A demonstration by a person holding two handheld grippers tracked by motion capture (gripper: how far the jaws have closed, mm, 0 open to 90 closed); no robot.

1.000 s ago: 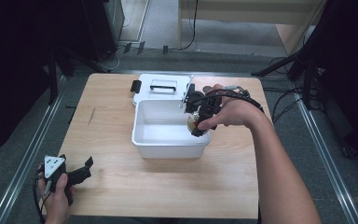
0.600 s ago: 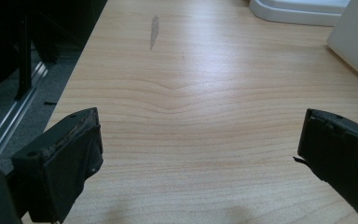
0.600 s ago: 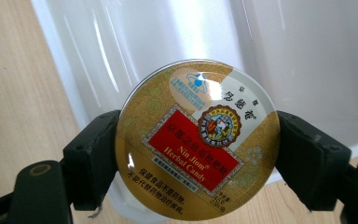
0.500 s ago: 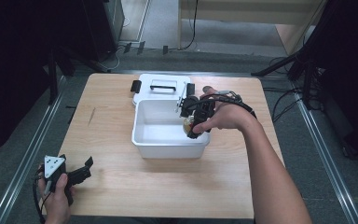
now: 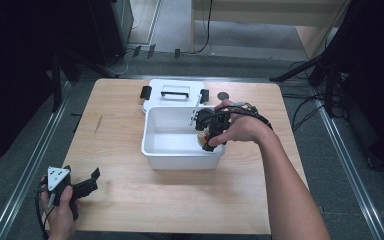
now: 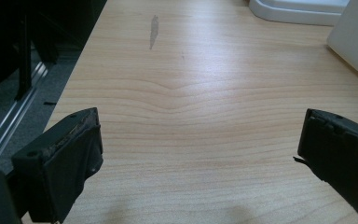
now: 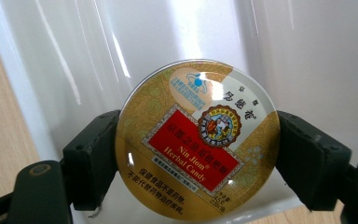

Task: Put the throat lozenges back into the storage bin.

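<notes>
A round gold candy tin (image 7: 197, 140) with a red label sits clamped between the two jaws of my right gripper (image 7: 196, 154), which is shut on it. In the high view that right gripper (image 5: 206, 136) reaches down into the right part of the white plastic box (image 5: 172, 159), and the tin (image 5: 201, 137) peeks out beside the hand. My left gripper (image 5: 87, 184) rests low over the table's front left corner. Its jaws stand wide apart over bare wood (image 6: 200, 126), so the left gripper (image 6: 198, 149) is open and holds nothing.
The box's white lid (image 5: 175, 92) with a black handle and clips lies flat behind the box. A small dark disc (image 5: 223, 95) lies to the lid's right. The wooden table (image 5: 130, 200) has bare room in front and to the left.
My right gripper has carried the tin lower into the box, toward its front right. The left gripper has stayed where it was.
</notes>
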